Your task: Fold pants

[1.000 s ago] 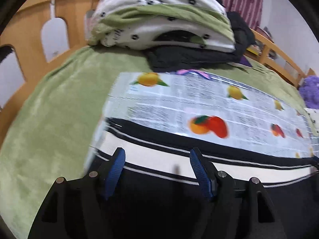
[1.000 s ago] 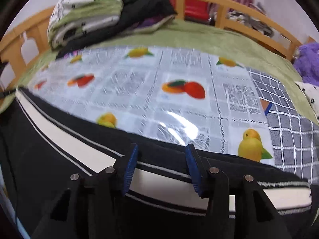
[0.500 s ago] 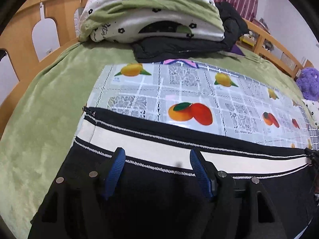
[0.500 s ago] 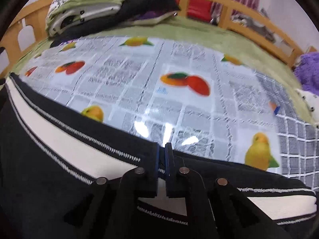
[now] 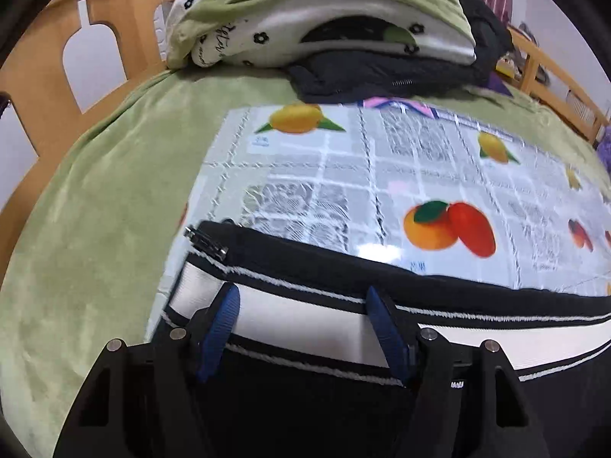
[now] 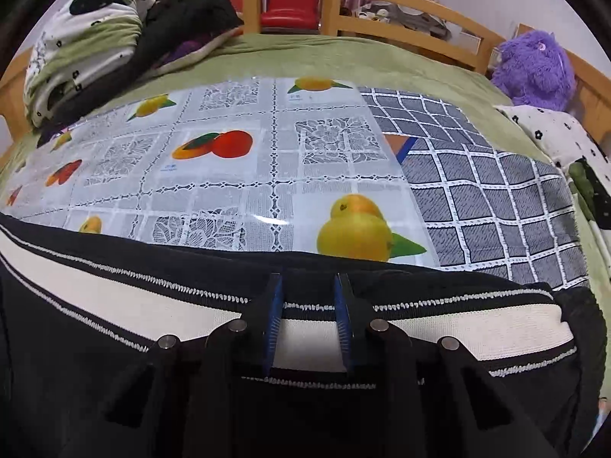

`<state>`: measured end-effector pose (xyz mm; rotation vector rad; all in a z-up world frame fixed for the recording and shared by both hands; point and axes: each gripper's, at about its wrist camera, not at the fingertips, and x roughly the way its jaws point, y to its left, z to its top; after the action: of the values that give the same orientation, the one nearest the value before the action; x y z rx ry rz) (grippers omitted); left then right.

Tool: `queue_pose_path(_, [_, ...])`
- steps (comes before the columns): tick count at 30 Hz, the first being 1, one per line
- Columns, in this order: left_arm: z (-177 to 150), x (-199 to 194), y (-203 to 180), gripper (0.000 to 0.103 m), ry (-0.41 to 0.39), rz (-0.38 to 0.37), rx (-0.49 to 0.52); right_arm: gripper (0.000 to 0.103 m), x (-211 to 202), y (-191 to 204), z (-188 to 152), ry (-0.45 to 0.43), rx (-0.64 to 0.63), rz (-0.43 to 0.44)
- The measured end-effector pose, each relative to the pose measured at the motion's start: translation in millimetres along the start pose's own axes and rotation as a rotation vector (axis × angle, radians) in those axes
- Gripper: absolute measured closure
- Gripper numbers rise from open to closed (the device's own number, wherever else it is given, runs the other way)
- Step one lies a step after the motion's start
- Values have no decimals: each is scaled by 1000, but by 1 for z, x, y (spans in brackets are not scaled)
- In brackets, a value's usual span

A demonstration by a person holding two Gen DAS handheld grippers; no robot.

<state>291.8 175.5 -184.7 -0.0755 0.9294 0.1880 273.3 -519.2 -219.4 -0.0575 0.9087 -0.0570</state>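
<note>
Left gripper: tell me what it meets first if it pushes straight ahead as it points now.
Probably the pants: the open left gripper already sits over their white side stripe, so their black edge comes first, then the fruit-print cloth. Height above the fabric is unclear.

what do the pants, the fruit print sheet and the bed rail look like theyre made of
Pants: soft matte black knit, likely jersey; the white side stripe has stitched edges.
Fruit print sheet: thin plastic, probably vinyl; glossy, with glare spots on the print.
Bed rail: light wood with a smooth, probably varnished finish; warm orange tone, grain too blurred to tell.
</note>
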Motion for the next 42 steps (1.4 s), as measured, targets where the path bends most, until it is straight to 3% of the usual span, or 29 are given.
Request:
queue_pose_path(3, [-2, -24, 8, 36, -33, 48, -10, 78, -4, 7, 4, 8, -5, -47])
queue_pose_path(5, [-7, -44, 20, 36, -57, 64, -24, 72, -21, 9, 4, -18, 50, -60])
queue_pose_path(8, [-23, -80, 51, 36, -57, 48, -79, 55, -56, 17, -1, -54, 118, -67])
queue_pose_path(11, [-50, -109, 80, 36, -35, 18, -129, 55, -91, 31, -13, -99, 148, -67])
queue_pose_path(14, [-84, -125, 98, 36, 1, -14, -160, 55, -118, 55, -24, -90, 149, -42])
queue_pose_path(19, [-127, -112, 115, 38, 50, -89, -239, 55, -154, 98, -38, -47, 177, 19])
queue_pose_path(22, [-125, -98, 120, 40, 16, -147, -290, 55, -178, 121, -43, -36, 181, 64])
queue_pose_path(26, [-113, -68, 125, 44, 15, -159, -357, 55, -205, 145, -42, -47, 172, 95])
queue_pose_path(28, [-112, -58, 130, 66, 17, -142, -384, 55, -215, 156, -42, -41, 161, 101])
queue_pose_path(30, [-112, -63, 139, 77, -27, -215, -413, 55, -222, 163, -45, -32, 158, 95])
queue_pose_path(33, [-108, -72, 136, 78, -42, -212, -376, 55, -231, 170, -55, -32, 170, 101])
queue_pose_path(37, [-107, -77, 138, 78, 6, -207, -402, 55, -235, 169, -69, -19, 218, 135])
queue_pose_path(39, [-104, -88, 136, 79, -26, -200, -399, 55, -240, 166, -75, -41, 227, 161])
queue_pose_path(42, [-85, -120, 108, 80, -90, -135, -315, 55, -246, 162, -83, -98, 212, 164])
